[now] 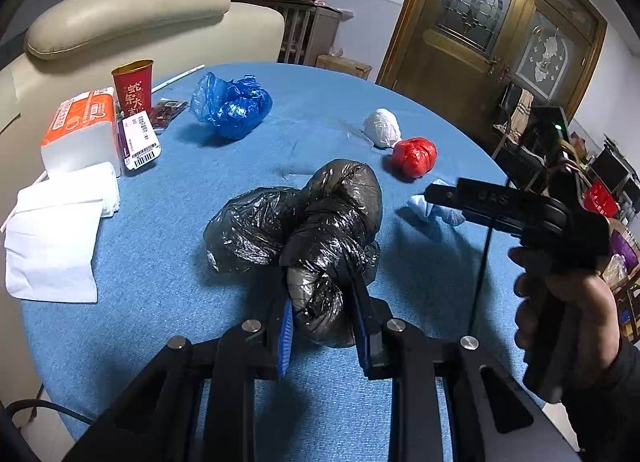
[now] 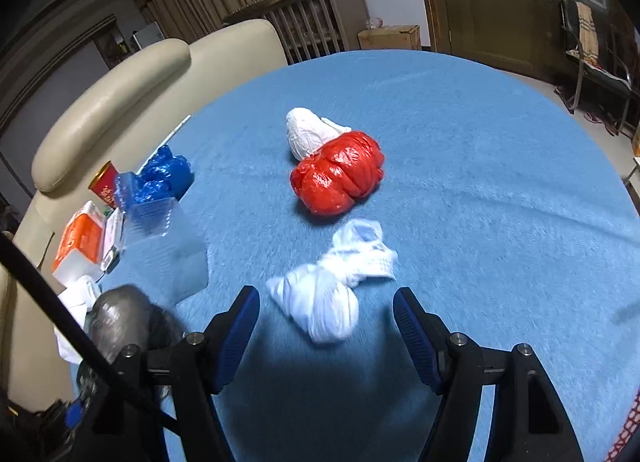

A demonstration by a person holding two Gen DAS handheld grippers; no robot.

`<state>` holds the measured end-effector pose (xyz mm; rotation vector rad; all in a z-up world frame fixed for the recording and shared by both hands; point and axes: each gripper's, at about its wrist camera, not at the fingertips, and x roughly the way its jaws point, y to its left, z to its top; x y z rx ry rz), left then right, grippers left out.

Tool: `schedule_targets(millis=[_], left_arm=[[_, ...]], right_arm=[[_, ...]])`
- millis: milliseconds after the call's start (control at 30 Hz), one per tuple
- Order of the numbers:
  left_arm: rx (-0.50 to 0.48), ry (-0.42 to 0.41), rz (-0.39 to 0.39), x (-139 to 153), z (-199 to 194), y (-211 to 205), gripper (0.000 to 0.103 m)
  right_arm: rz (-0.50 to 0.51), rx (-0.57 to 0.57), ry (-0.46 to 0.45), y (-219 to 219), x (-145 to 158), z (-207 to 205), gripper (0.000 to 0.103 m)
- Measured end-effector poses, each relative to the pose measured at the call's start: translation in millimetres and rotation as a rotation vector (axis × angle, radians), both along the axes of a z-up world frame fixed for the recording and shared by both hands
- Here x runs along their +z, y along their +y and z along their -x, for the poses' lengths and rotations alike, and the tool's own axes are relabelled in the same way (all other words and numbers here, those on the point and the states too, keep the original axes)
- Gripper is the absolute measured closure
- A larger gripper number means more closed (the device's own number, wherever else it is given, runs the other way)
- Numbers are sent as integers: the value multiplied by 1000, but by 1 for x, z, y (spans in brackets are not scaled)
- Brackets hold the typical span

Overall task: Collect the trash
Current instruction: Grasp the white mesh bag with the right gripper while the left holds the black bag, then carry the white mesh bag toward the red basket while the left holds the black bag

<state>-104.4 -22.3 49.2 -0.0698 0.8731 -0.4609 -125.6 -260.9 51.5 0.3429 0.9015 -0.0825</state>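
A knotted black plastic bag (image 1: 316,230) lies on the blue tablecloth (image 1: 320,110). My left gripper (image 1: 322,316) is shut on its near end, both blue pads pressing the plastic. In the right wrist view my right gripper (image 2: 326,326) stands open over a crumpled pale blue-white bag (image 2: 332,294), which lies between and just ahead of the fingers, untouched. Beyond it rest a red bag (image 2: 340,174) and a white bundle (image 2: 308,132). A blue bag (image 1: 232,106) sits farther left. The right gripper (image 1: 440,196) and the hand holding it show at the right of the left wrist view.
At the table's left edge stand a red paper cup (image 1: 134,86), an orange tissue pack (image 1: 82,130), a labelled packet (image 1: 140,140) and white paper napkins (image 1: 56,234). A cream leather sofa (image 1: 120,18) backs the table. A wooden door (image 1: 492,38) is behind, right.
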Motion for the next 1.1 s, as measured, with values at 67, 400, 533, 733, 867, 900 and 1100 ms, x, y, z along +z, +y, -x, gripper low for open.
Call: schedule_targets(millis=[67, 400, 533, 733, 867, 900, 1100], left_arm=[[-1, 1, 3, 0, 0, 1, 76], [-3, 11, 5, -2, -1, 2, 76], [-3, 10, 4, -1, -1, 0, 76], [6, 8, -13, 2, 1, -4, 76], [9, 1, -30, 6, 4, -9, 76], [10, -2, -34, 7, 4, -10, 76], [-5, -21, -49, 14, 9, -20, 76]], right_arm=[[1, -5, 4, 0, -1, -5, 30], [0, 6, 23, 0, -11, -21, 67], [6, 18, 5, 1, -6, -9, 68], [-6, 20, -27, -2, 6, 22, 68], [-24, 20, -44, -3, 12, 42, 68], [-30, 22, -49, -3, 14, 48, 68], [-51, 33, -76, -2, 25, 71, 68]])
